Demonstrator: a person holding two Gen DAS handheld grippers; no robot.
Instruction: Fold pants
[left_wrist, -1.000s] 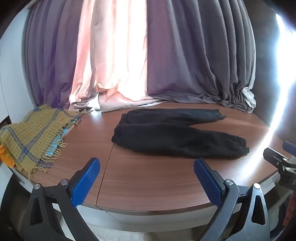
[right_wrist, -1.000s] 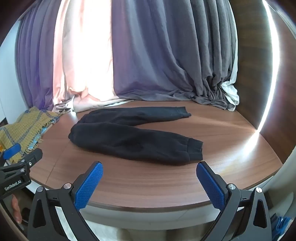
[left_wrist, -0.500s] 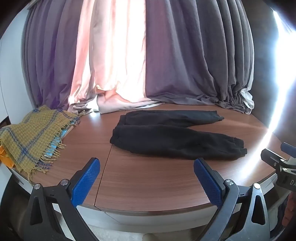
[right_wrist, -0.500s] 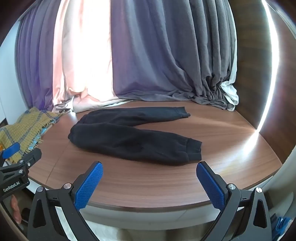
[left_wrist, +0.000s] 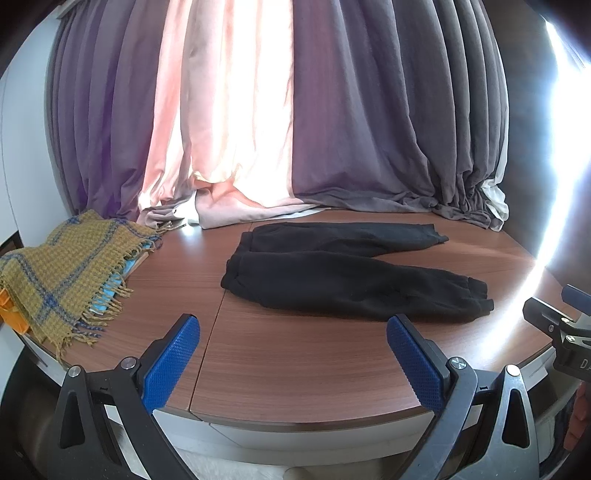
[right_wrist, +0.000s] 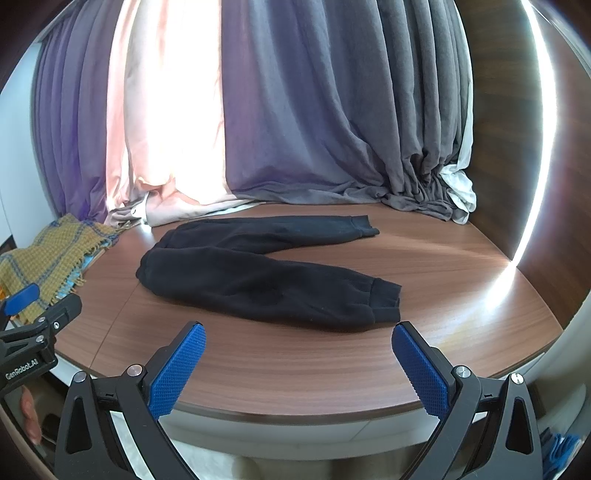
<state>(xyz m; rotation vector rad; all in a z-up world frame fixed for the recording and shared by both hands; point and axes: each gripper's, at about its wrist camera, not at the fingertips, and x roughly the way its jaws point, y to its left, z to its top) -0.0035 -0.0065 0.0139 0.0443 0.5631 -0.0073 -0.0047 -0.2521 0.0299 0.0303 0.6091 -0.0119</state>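
Observation:
Black pants lie flat on the round wooden table, waistband to the left, both legs stretching right with cuffs apart. They also show in the right wrist view. My left gripper is open and empty above the table's near edge, short of the pants. My right gripper is open and empty, also at the near edge, its right finger just in front of the near cuff.
A yellow plaid scarf lies over the table's left edge on blue and orange things. Purple, pink and grey curtains hang behind and pool on the table's back. A dark wood wall stands at the right.
Both grippers have drifted slightly; the pants sit a little lower and closer in both views. Both stay open, and the pants have not moved on the table.

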